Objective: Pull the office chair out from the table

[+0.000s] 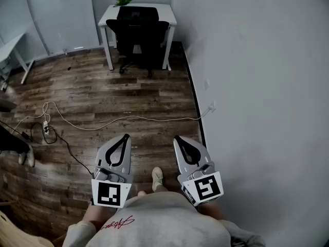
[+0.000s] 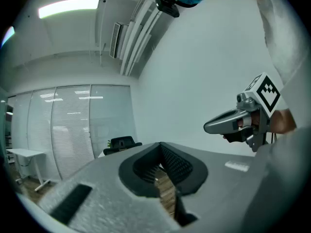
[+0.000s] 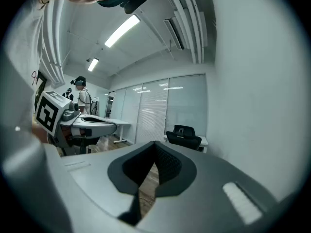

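the floor (image 1: 103,86) under you was wood-grain plank with a faint sheen. the office chair (image 1: 140,32) looked matt black, the table (image 1: 110,12) smooth white. your left gripper (image 1: 125,137) and right gripper (image 1: 178,138) had matt grey plastic shells and ribbed black pads (image 2: 177,164). your sweatshirt (image 1: 154,220) was soft grey cloth.

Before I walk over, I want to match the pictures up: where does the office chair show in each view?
Head view: the office chair is at top centre, pushed in at the white table.
Left gripper view: small and far off, left of centre.
Right gripper view: small and far off, right of centre.
Shared landmark: the glass partition, which stands to the chair's left in every view.
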Tool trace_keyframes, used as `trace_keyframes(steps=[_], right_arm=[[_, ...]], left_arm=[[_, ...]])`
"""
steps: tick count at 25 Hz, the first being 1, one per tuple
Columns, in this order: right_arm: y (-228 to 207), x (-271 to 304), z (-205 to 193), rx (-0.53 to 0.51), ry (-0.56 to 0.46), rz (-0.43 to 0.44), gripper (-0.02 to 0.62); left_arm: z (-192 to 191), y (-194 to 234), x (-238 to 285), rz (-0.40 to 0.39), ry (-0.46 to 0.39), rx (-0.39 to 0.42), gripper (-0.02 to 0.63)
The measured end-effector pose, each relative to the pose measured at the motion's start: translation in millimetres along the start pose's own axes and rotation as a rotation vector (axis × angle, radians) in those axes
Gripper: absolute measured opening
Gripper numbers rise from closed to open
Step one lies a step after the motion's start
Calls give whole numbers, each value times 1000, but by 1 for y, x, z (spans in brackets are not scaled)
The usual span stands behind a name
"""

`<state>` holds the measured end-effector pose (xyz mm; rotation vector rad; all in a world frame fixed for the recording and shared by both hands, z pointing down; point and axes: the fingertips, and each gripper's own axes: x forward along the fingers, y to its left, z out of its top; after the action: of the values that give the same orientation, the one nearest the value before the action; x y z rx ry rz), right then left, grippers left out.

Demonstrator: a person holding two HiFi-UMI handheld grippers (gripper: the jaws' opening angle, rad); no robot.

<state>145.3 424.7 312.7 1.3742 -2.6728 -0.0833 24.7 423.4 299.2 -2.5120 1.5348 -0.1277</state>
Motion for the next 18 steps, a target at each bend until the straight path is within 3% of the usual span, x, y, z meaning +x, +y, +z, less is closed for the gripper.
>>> trace_keyframes(steps=[3,6,18], right_arm=[[-4,2,-1,-2,-2,-1,-3],[-8,6,-2,0,-3,1,-3],[-36,34,0,-5,9,9,-3]], left_arm=[[-3,-2,4,-29,23,79,0],[-1,-1,10,2,-1,-3,0],[-3,11,48,11,0,-29,0]])
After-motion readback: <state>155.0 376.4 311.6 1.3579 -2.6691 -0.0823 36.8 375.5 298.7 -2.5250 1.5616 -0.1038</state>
